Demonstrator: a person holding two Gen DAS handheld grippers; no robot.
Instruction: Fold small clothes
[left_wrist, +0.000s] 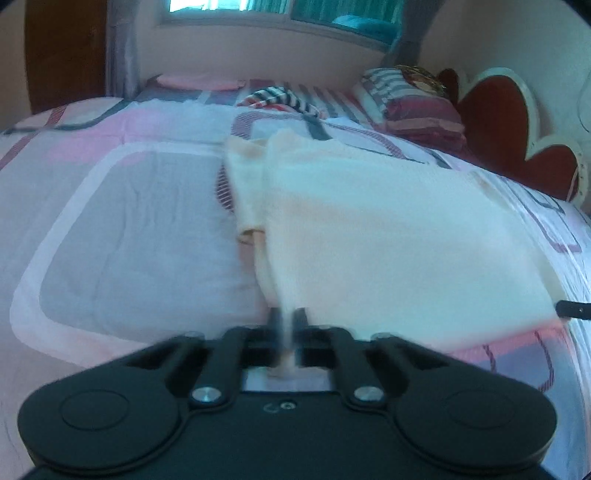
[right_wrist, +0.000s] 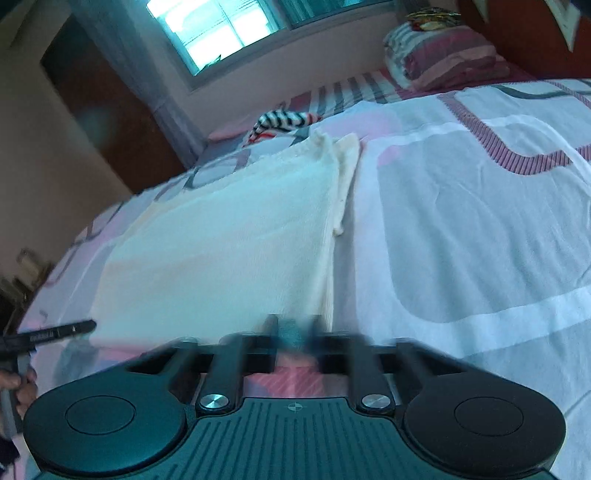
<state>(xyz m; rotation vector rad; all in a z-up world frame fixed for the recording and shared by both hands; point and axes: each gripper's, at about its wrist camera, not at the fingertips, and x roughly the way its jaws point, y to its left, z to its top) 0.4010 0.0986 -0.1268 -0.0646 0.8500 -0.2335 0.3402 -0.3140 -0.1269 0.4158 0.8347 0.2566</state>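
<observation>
- Left wrist view: left gripper low at the near edge of a cream garment, jaws drawn close with a thin strip of the cloth's near-left corner pinched between them; blurred, yet cloth plainly runs down through the gap.
- Cream garment spread flat on the bedspread, folded into a rough rectangle, with a second narrower layer showing along its left side.
- At the far right edge, one dark finger of the right gripper, touching or just beside the garment's near-right corner.
- Beyond the garment: a striped cloth bunched near the far side of the bed, a pink cloth lying flat to its left, stacked pillows to the right, and a red heart-shaped headboard behind them.
- Window high on the far wall, dark wooden door at left.
- Right wrist view: right gripper at the garment's near-right corner, fingers heavily blurred; cloth seems to sit between them, but cannot tell whether pressed together or apart.
- At the left edge, a finger of the left gripper meeting the garment's near-left corner, with the left hand just below it.
- Nothing lying on top of the garment; broad bare bedspread to its right.
</observation>
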